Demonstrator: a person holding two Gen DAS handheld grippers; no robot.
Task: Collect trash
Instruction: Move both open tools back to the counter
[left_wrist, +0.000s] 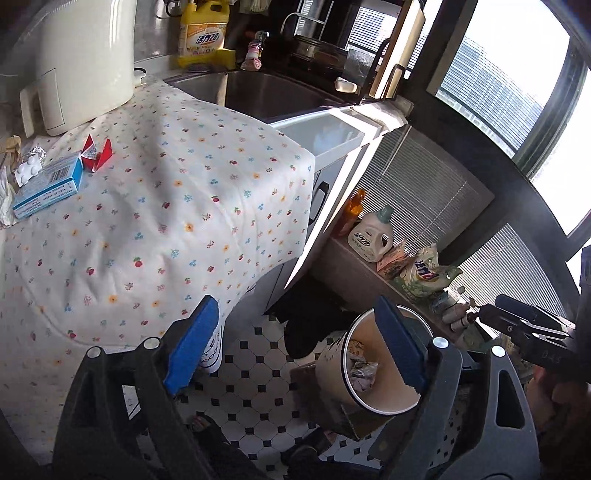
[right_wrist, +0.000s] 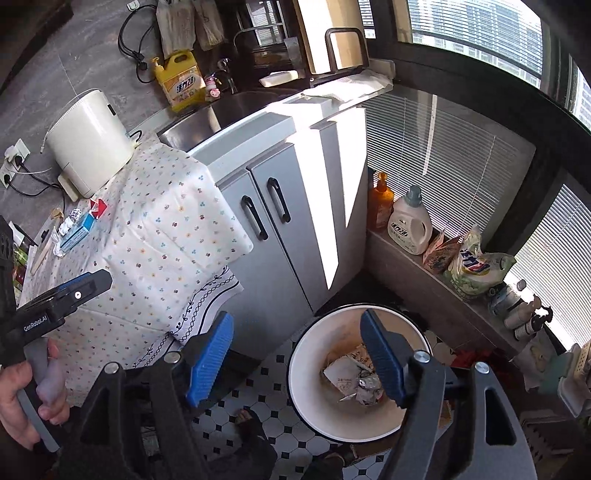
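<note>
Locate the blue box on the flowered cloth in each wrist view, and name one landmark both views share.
Left wrist: the blue box lies at the far left edge, on the flowered cloth, beside a red wrapper.
Right wrist: the blue box sits small at the left, above the left tongs.
Shared landmark: the yellow detergent jug beside the sink.

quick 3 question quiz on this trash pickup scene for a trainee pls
1. True or false: the trash bin already holds crumpled wrappers.
2. Which item lies on the floral tablecloth? A) blue box B) orange bottle C) yellow detergent jug
3. Is either gripper holding anything?

Key
1. True.
2. A; the bottle stands on the window ledge, the jug by the sink.
3. No: left gripper and right gripper are open and empty.
</note>
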